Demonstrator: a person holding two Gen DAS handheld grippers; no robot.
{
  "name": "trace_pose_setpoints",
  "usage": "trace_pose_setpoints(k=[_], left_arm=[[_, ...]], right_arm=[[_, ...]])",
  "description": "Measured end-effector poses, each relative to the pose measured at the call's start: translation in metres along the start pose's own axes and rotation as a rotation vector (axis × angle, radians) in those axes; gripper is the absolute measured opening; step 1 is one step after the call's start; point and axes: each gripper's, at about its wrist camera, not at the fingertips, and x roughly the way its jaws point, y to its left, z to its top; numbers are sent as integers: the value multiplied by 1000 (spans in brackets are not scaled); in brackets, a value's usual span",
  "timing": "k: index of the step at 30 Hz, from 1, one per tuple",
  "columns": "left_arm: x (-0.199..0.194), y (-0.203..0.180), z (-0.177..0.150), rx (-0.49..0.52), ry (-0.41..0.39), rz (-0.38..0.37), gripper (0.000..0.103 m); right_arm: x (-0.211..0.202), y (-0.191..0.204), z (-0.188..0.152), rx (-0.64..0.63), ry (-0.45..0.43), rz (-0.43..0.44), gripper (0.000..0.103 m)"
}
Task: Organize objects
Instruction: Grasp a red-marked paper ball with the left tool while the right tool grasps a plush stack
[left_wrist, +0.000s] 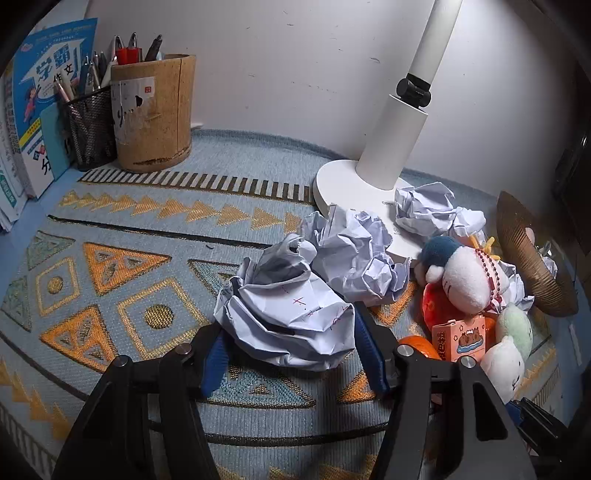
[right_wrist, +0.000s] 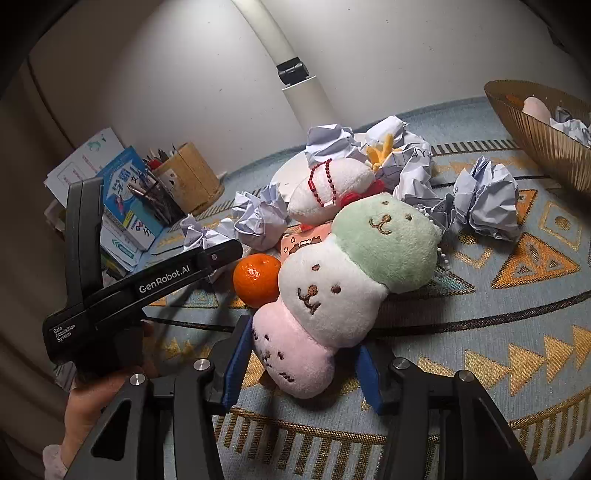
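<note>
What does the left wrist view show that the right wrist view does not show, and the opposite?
Only the left wrist view shows the left gripper around a crumpled paper ball. Only the right wrist view shows the right gripper around the pink end of the three-colour plush, and the inside of the brown bowl. Both show the lamp, the orange and the pen holders.

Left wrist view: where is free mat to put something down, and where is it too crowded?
Free: the patterned mat between the pen holders and the paper ball in the left gripper. Crowded: beside the lamp base, with paper, plush toys and the bowl.
</note>
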Motion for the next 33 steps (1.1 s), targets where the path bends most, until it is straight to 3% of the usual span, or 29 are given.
trace_pose_setpoints(k=[3, 8, 15, 28, 33], left_arm=[[2, 8, 2, -39, -12, -10, 58], [-23, 20, 1, -71, -73, 17, 58], [-56, 5, -6, 12, -163, 59, 58], [-63, 13, -14, -32, -191, 89, 58], [-66, 31, -17, -129, -200, 130, 58]], right_arm=[[-13, 2, -1, -7, -60, 46, 50], [-17, 20, -3, -88, -80, 12, 50], [-18, 43, -7, -210, -96, -6, 50], [-21, 39, -8, -206, -109, 38, 51], [-28, 31, -7, -186, -112, 113, 51]])
